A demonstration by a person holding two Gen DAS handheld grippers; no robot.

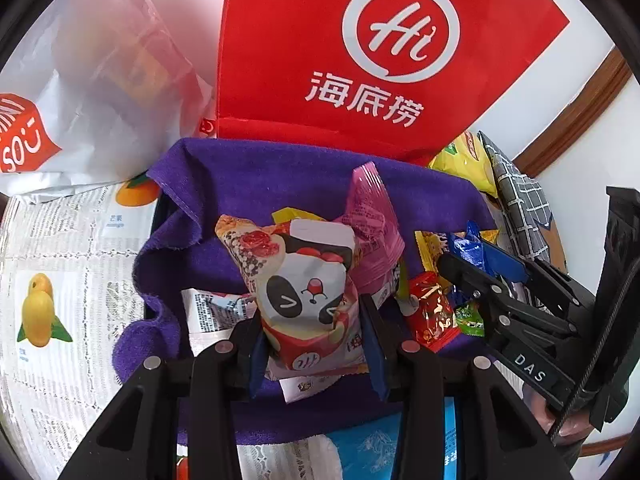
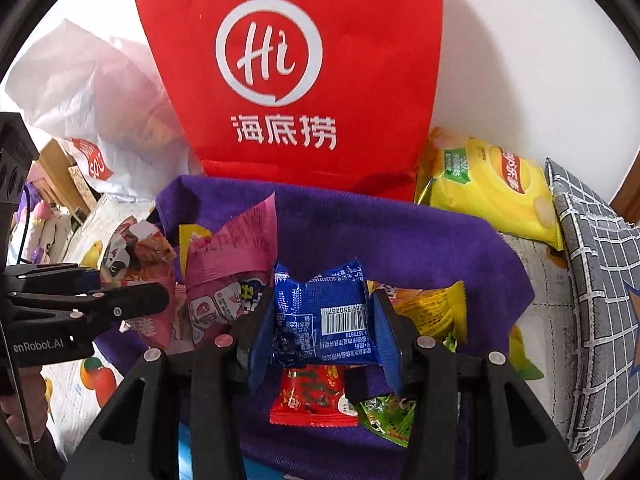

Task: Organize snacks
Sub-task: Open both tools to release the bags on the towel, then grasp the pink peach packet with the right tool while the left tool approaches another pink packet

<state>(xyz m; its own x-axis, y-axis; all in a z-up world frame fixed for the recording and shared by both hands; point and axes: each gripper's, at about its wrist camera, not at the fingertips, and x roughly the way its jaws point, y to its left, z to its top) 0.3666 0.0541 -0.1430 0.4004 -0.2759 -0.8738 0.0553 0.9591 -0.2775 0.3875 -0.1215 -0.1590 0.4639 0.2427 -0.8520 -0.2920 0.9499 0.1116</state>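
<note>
Two hand-held tools at work over a purple terry cloth [image 2: 400, 240] draped inside a container on the counter. Left tool [image 1: 316, 336] clamped on a white snack packet with a cartoon panda face [image 1: 308, 284], blue pads pressed against both its sides, packet held upright above the cloth. Right tool [image 2: 326, 332] closed around a glossy blue foil snack packet with a white barcode [image 2: 324, 312], barcode side facing the camera. Just beside the panda packet, a pink crinkled snack wrapper [image 1: 374, 216] standing tilted, with a yellow wrapper edge [image 1: 286, 214] showing behind. Below the blue packet, lying on the cloth, a small red foil candy packet [image 2: 312, 398] and, touching its right side, a green printed candy packet [image 2: 386, 418]. To the right, a yellow-orange snack bag [image 2: 432, 308] resting against the cloth. Behind the container, a tall red non-woven bag with a white "Hi" logo [image 2: 304, 80] standing upright; a white plastic shopping bag [image 1: 104, 80] to its left; a yellow chip bag [image 2: 488, 188] to its right, against a grey grid-patterned fabric cushion [image 2: 596, 280]. Underneath, a fruit-printed white lace tablecloth [image 1: 52, 264].
</note>
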